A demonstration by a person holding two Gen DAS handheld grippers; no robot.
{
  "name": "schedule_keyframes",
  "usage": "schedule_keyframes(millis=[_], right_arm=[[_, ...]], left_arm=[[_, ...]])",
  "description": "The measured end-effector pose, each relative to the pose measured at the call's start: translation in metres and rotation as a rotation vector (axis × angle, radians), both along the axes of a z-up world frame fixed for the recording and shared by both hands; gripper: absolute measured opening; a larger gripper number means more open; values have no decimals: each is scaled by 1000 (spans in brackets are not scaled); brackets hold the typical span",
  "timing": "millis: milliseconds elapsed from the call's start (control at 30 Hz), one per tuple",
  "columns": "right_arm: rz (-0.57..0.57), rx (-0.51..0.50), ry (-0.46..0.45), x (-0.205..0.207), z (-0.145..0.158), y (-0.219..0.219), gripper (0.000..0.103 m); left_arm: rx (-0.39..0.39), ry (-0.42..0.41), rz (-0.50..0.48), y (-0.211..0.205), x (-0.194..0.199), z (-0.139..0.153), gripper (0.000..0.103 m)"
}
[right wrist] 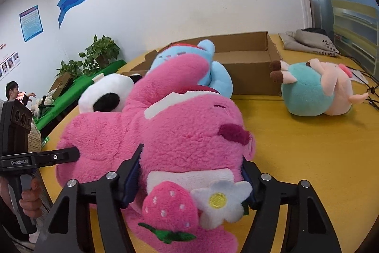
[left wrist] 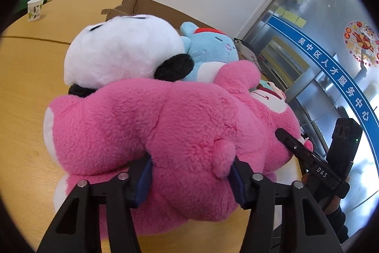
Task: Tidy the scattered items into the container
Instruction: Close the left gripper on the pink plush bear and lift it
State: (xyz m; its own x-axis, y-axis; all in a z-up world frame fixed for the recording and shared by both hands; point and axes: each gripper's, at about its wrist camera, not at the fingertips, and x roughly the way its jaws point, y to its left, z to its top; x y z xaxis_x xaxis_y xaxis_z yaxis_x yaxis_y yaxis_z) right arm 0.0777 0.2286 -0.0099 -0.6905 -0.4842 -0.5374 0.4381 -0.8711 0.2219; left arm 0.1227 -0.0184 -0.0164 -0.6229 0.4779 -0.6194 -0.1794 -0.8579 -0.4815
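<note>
Both my grippers pinch the pink bear (left wrist: 165, 125): left gripper (left wrist: 191, 178) on its body, right gripper (right wrist: 189, 181) at its head, bear lying on the bench (right wrist: 308, 158).

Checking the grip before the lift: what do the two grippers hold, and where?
Both hold the pink plush bear: the left gripper at its rump, the right gripper across its head.
</note>
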Motion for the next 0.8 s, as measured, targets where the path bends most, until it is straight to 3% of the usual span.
schedule_keyframes(millis=[233,400,667,700,800], right_arm=[[-29,-31,38,25,21,5,67],[-53,-66,109,29,55,5,67],[-69,-107,252,-2,132,7,67],[-73,-113,262,-8,140,7,67],[-92,-128,291,-32,164,6,67]], left_arm=[[-61,138,-9,7,17,46,53],[-89,242,-27,8,10,92,53],[-140,436,-51,15,-31,180,53],[-170,450,42,15,-39,190,53],[-185,488,41,15,-69,218,53]])
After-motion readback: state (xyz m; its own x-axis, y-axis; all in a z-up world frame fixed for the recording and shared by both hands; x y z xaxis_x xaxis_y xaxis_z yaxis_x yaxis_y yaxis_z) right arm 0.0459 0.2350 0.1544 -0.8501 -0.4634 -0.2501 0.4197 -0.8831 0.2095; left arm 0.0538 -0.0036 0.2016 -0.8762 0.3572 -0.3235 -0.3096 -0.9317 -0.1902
